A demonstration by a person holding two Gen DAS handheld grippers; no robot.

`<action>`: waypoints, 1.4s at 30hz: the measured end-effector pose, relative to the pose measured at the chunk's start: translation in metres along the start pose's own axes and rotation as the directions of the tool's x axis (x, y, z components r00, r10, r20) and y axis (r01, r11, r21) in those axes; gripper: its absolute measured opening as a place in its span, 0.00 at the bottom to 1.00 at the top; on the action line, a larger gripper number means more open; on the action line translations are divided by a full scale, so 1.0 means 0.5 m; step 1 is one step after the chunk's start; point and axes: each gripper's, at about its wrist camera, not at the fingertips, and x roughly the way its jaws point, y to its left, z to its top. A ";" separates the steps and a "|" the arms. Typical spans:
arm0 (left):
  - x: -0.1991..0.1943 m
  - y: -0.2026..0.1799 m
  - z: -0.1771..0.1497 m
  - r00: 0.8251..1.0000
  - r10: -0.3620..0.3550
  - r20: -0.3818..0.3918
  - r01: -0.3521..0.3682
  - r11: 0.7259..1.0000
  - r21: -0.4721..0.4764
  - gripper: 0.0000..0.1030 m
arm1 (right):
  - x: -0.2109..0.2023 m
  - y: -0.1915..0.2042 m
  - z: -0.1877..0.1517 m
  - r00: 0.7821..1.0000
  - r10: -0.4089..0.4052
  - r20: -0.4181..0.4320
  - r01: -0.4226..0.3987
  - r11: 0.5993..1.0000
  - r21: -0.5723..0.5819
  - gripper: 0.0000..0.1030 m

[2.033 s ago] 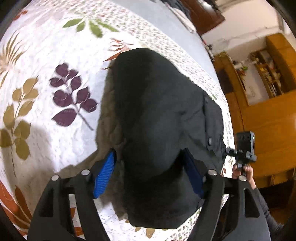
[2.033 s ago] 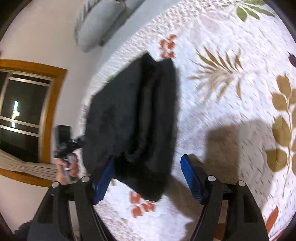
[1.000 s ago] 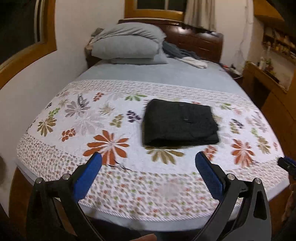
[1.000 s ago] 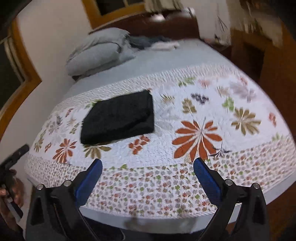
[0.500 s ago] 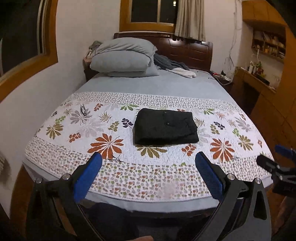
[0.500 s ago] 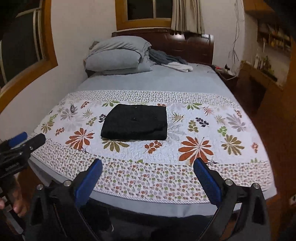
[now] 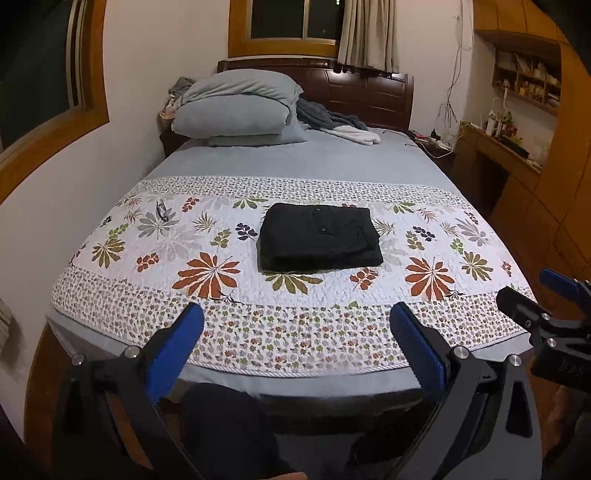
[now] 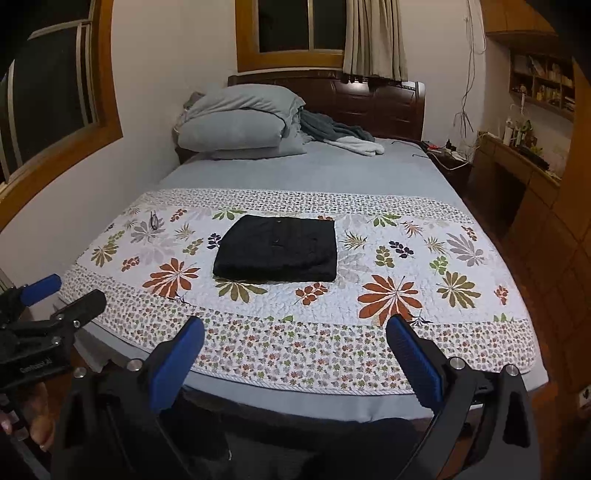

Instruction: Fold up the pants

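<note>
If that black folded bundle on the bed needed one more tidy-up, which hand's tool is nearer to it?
Neither clearly. The folded pants lie mid-quilt, and both the left gripper and the right gripper hang back past the bed's foot, jaws open and empty. The folding looks finished.

Both wrist cameras look from beyond the foot of the bed (image 7: 295, 386) toward its headboard (image 7: 369, 94), each standing well back from the bed and slightly above it. Both share the floral quilt (image 8: 424, 258), pillows (image 8: 236, 125) and window (image 8: 291, 26). Each sees the other tool at its edge.
</note>
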 end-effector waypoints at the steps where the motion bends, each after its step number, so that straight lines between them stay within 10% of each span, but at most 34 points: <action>1: 0.001 0.001 0.000 1.000 0.003 0.002 -0.003 1.000 -0.003 0.97 | 0.000 0.000 0.001 1.000 0.007 -0.001 -0.007 1.000 0.004 0.97; 42: 0.036 0.009 0.054 1.000 0.026 -0.009 -0.027 0.999 -0.020 0.97 | 0.060 0.007 0.036 0.998 0.044 -0.033 -0.044 0.999 0.008 0.97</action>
